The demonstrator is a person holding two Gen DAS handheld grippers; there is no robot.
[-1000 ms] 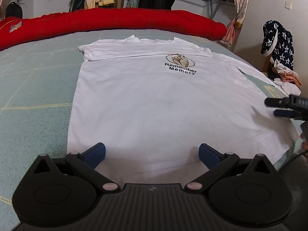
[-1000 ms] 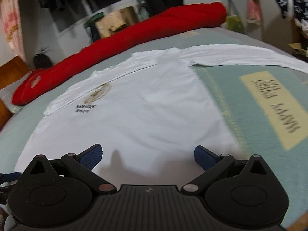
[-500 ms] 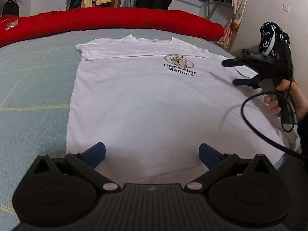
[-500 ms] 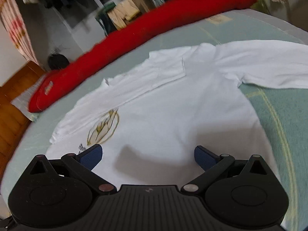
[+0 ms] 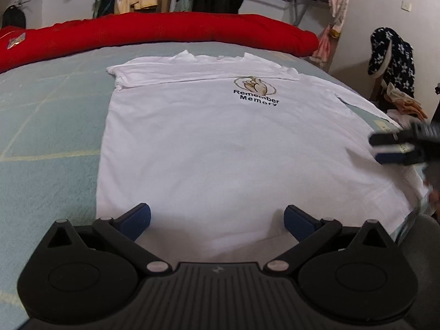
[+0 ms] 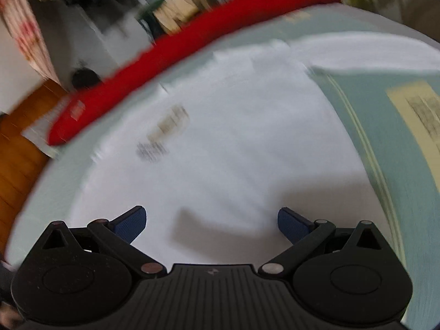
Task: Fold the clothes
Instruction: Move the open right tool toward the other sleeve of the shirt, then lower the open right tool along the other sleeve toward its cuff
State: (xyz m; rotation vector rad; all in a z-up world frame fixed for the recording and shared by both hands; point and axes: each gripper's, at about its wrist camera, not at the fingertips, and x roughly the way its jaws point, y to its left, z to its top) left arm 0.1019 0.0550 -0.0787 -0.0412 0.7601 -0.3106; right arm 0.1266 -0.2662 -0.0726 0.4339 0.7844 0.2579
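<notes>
A white T-shirt [image 5: 220, 143] with a "Remember Memory" print lies flat on the pale green bed, its far-left sleeve folded across the chest. My left gripper [image 5: 217, 220] hovers open over the shirt's near hem, nothing between its blue pads. The right gripper [image 5: 390, 148] shows at the right edge of the left wrist view, just above the shirt's right side, blurred by motion. In the right wrist view the shirt [image 6: 233, 143] is smeared, and my right gripper [image 6: 211, 221] stands open above it. The shirt's right sleeve [image 6: 371, 52] stretches out to the right.
A long red bolster [image 5: 165, 33] runs along the far side of the bed. A yellow printed patch [image 6: 418, 121] marks the bedsheet at the right. A chair with star-patterned clothing [image 5: 390, 57] stands past the bed's right edge. Wooden floor [image 6: 16, 143] shows on the left.
The right gripper has dropped from up near the shirt's print back toward the lower right side of the shirt, moving fast. The left gripper has stayed over the hem.
</notes>
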